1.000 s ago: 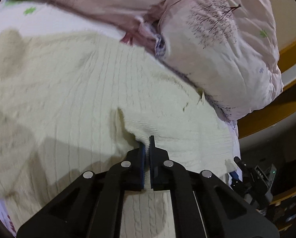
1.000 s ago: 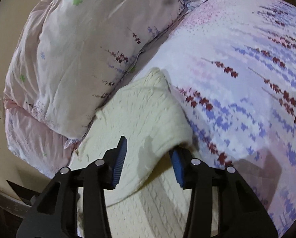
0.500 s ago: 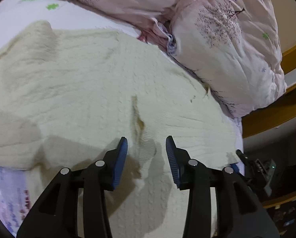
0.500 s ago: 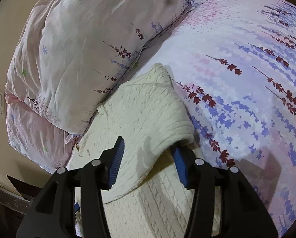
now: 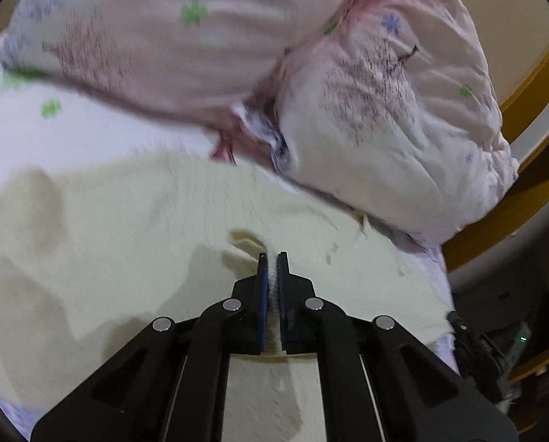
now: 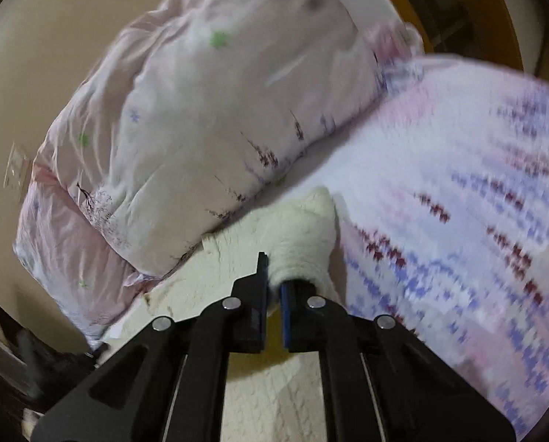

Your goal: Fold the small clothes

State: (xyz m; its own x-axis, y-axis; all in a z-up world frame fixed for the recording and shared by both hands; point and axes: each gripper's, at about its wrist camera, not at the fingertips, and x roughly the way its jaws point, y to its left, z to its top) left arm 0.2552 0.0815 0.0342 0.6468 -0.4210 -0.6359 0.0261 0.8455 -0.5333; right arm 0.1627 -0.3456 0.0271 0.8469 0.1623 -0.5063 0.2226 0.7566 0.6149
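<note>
Two pinches hold your cream knit sweater, which lies on the bed beside the pillows: left hand-held gripper clamps a fabric ridge, right hand-held gripper clamps a rolled edge. Thin bites may slip if you lift unevenly, skewing the fold.

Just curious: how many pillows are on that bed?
2 that I can see. One pink floral pillow lies across the head of the bed, and a second pillow sits beside it near the wooden bed frame. Others may be hidden.
</note>
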